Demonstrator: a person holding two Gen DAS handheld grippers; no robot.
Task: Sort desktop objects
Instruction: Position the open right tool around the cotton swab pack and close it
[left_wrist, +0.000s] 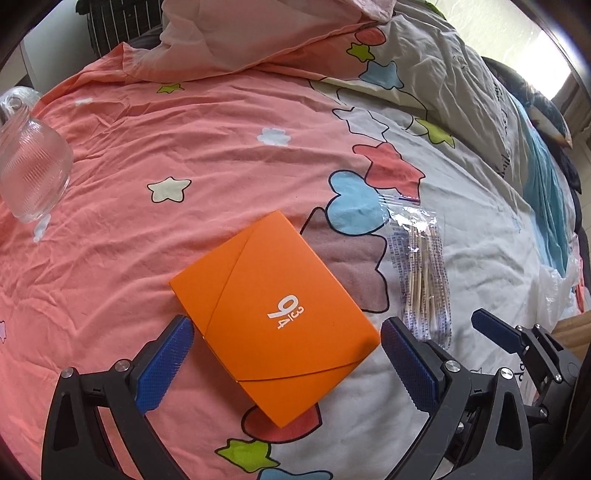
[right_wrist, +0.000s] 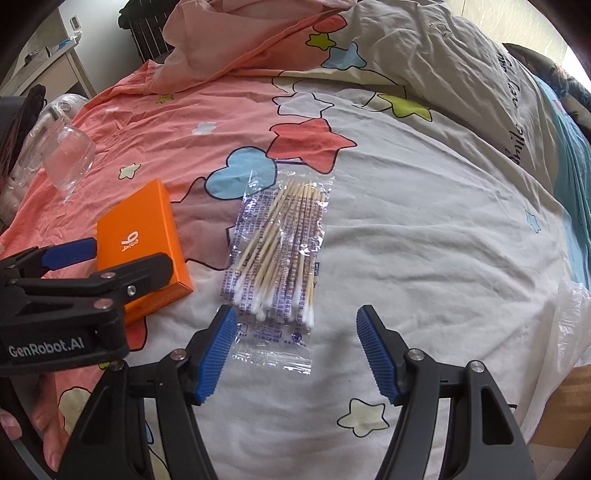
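An orange box (left_wrist: 275, 317) marked 9¾ lies flat on the bedsheet; my left gripper (left_wrist: 288, 354) is open with its blue pads on either side of the box's near part. The same orange box (right_wrist: 142, 240) shows at the left in the right wrist view, with the left gripper (right_wrist: 110, 258) over it. A clear bag of cotton swabs (right_wrist: 280, 258) lies to the right of the box, and my right gripper (right_wrist: 295, 347) is open just short of its near end. The swab bag (left_wrist: 421, 266) also appears beside the box in the left wrist view.
A clear ribbed glass jar (left_wrist: 31, 170) lies on its side at the far left of the pink sheet (left_wrist: 184, 147). A rumpled quilt (right_wrist: 424, 66) is piled at the back. A thin plastic bag (right_wrist: 572, 317) sits at the right bed edge. A hand (right_wrist: 48, 435) shows at lower left.
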